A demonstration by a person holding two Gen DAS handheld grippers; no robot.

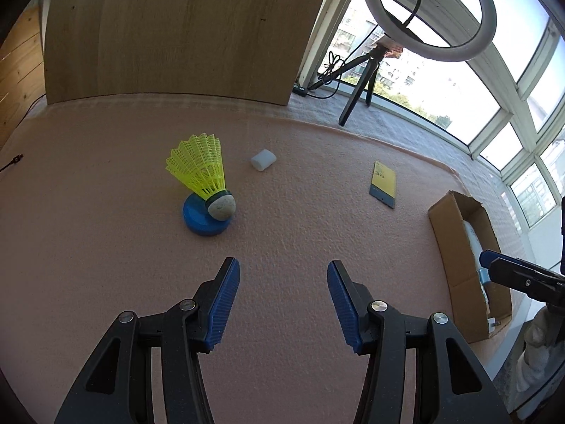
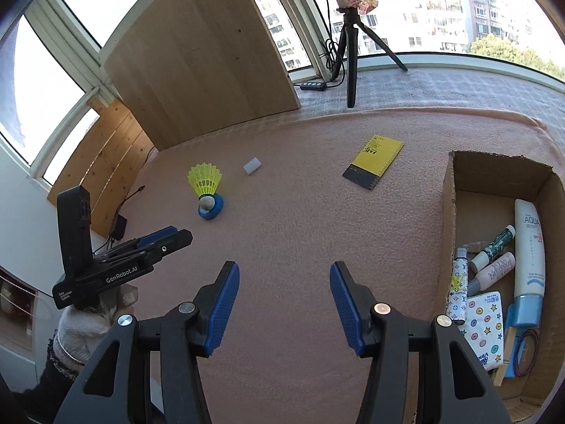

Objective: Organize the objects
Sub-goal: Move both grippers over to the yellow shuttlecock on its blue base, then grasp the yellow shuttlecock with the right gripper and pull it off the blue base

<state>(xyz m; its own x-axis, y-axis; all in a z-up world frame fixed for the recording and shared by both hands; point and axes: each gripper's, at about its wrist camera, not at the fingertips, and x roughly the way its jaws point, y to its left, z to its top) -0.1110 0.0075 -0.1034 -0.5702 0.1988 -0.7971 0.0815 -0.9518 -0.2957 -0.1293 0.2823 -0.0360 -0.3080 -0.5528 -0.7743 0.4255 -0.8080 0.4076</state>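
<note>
My left gripper (image 1: 283, 275) fills the lower frame, jaws spread and empty; my right gripper (image 2: 284, 277) likewise. On the pink bench (image 1: 300, 219), centre-left, the yellow shuttlecock (image 1: 202, 169) leans on a blue disc (image 1: 197, 221). At the right edge sits the cardboard box (image 2: 448, 212).

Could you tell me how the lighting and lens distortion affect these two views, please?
Left wrist view: the window is blown out white, fisheye bends the board and blanket edge, and the shuttlecock stays sharp. Right wrist view: daylight overexposes the left panes, the box wall bows, and dark vignetting fills the corners.
</note>
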